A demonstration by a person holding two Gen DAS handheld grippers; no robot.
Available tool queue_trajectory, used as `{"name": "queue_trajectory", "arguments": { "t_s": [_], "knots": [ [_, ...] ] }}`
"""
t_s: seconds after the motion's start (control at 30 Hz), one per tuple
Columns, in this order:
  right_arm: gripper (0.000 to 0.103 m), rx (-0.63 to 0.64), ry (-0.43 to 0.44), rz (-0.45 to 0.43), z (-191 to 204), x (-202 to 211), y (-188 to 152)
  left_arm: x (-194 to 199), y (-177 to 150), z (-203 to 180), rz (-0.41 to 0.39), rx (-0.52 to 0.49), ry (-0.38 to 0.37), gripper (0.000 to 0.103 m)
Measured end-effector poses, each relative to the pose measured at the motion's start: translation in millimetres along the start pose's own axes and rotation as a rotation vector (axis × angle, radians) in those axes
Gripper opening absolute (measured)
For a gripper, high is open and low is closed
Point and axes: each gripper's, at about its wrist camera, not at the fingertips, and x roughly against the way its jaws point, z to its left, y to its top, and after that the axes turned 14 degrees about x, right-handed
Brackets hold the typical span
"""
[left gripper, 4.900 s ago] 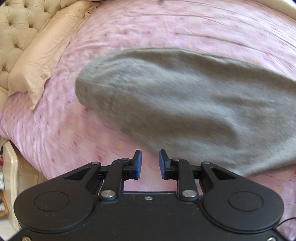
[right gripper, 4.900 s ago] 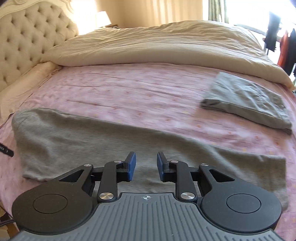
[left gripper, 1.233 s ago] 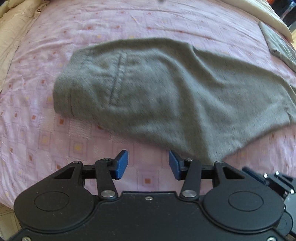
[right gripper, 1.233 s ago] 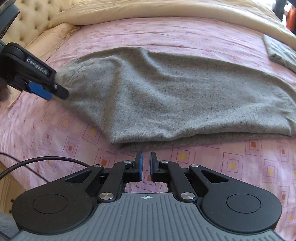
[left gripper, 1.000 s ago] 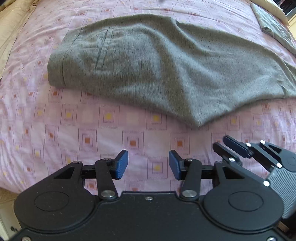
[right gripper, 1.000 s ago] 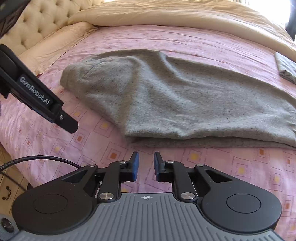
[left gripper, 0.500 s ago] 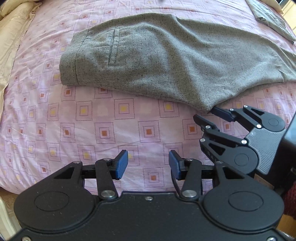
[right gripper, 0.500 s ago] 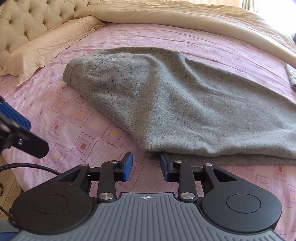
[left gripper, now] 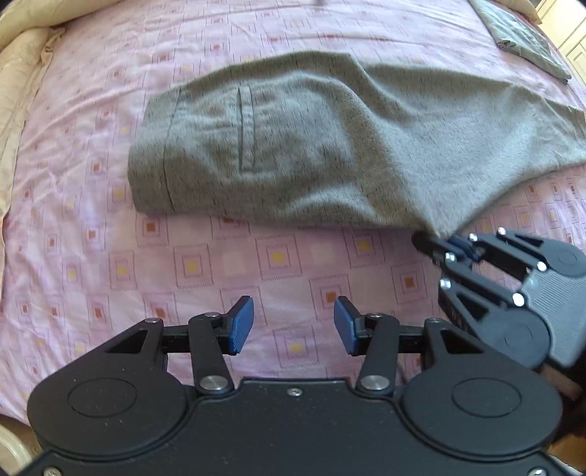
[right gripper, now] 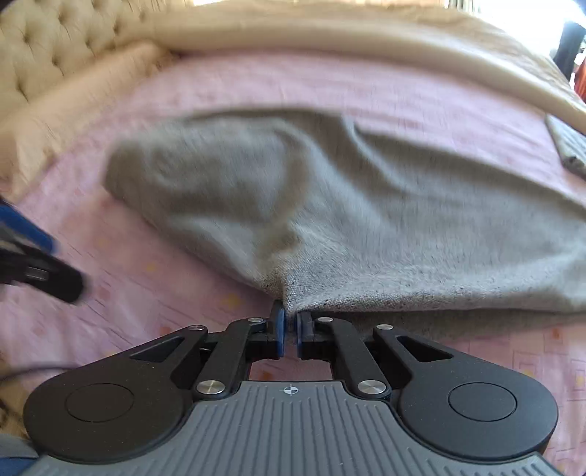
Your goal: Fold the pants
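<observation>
The grey pants (left gripper: 293, 146) lie folded lengthwise across the pink patterned bed sheet (left gripper: 219, 263), waistband and back pocket at the left. My right gripper (right gripper: 289, 322) is at the near folded edge, its jaws closing, with a pinch of grey fabric (right gripper: 293, 293) between the blue pads. In the left wrist view the right gripper (left gripper: 436, 243) holds the pants' near corner, which is pulled into a point. My left gripper (left gripper: 289, 326) stands open over bare sheet, short of the pants, nothing between its fingers. One of its fingers (right gripper: 55, 282) shows at the left of the right wrist view.
A second grey garment (left gripper: 527, 40), folded small, lies at the far right of the bed (right gripper: 567, 146). A beige duvet (right gripper: 329, 33) is bunched along the far side. A beige pillow (right gripper: 73, 102) and tufted headboard (right gripper: 55, 36) are at the left.
The right gripper reached the pants' near edge, opened, then closed onto the fabric, which now peaks toward it. The left gripper stayed open and drifted over the sheet.
</observation>
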Motion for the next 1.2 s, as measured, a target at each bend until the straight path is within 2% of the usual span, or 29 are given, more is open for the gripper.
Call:
{"name": "queue_trajectory", "arguments": {
  "t_s": [0.07,0.13,0.17,0.23,0.27,0.3,0.33,0.37,0.4,0.43,0.53,0.67,0.83,0.93,1.0,1.2],
  "knots": [
    [0.006,0.083,0.013,0.052,14.1,-10.3,-0.8,-4.8,3.9,1.4,0.009,-0.003,0.003,0.055],
    [0.006,0.174,0.03,0.144,27.9,-28.4,-4.2,-8.3,7.8,1.7,0.022,-0.008,0.001,0.055],
    [0.006,0.189,0.008,0.158,31.3,-31.2,-5.0,-7.7,8.8,2.1,0.017,-0.011,-0.001,0.055],
    [0.006,0.07,-0.072,0.128,22.9,-23.9,-6.1,-5.3,10.3,2.4,0.001,-0.023,-0.006,0.055],
    [0.006,-0.006,-0.079,0.106,19.6,-20.3,-8.4,-5.4,11.0,2.7,-0.005,-0.024,-0.005,0.055],
    [0.008,-0.004,-0.021,0.099,24.3,-20.7,-11.1,-7.3,12.0,3.5,-0.002,-0.024,-0.005,0.055],
    [0.018,0.085,-0.012,0.116,37.4,-23.3,-12.3,-9.7,13.1,4.0,0.01,-0.024,-0.009,0.055],
    [0.021,0.192,-0.036,0.116,49.8,-23.0,-14.3,-11.9,14.7,3.9,0.019,-0.027,-0.014,0.055],
    [0.024,0.236,-0.052,0.101,54.8,-19.0,-15.4,-12.8,16.7,3.1,0.02,-0.028,-0.017,0.055],
    [0.025,0.211,-0.048,0.086,51.6,-13.2,-15.4,-12.6,18.9,1.3,0.011,-0.028,-0.022,0.055],
    [0.025,0.031,-0.025,0.069,25.6,9.7,-19.6,-14.6,25.4,-11.4,0.005,-0.045,-0.062,0.055],
    [0.024,-0.126,-0.104,0.07,-12.1,42.7,-40.1,-21.8,29.6,-44.2,-0.002,-0.097,-0.1,0.055],
    [0.024,-0.294,-0.194,0.086,-67.0,74.6,-76.4,-43.8,32.1,-85.0,0.001,-0.073,-0.125,0.055],
    [0.024,-0.375,-0.216,0.077,-104.8,89.3,-97.0,-75.5,26.8,-101.1,0.064,-0.05,-0.059,0.055],
    [0.024,-0.43,-0.222,0.066,-135.1,95.2,-110.7,-99.9,18.9,-105.4,0.109,-0.017,0.018,0.055],
    [0.025,-0.554,-0.27,0.043,-251.5,111.8,-149.1,-108.0,9.4,-119.4,0.082,0.096,0.148,0.06]
  ]
}}
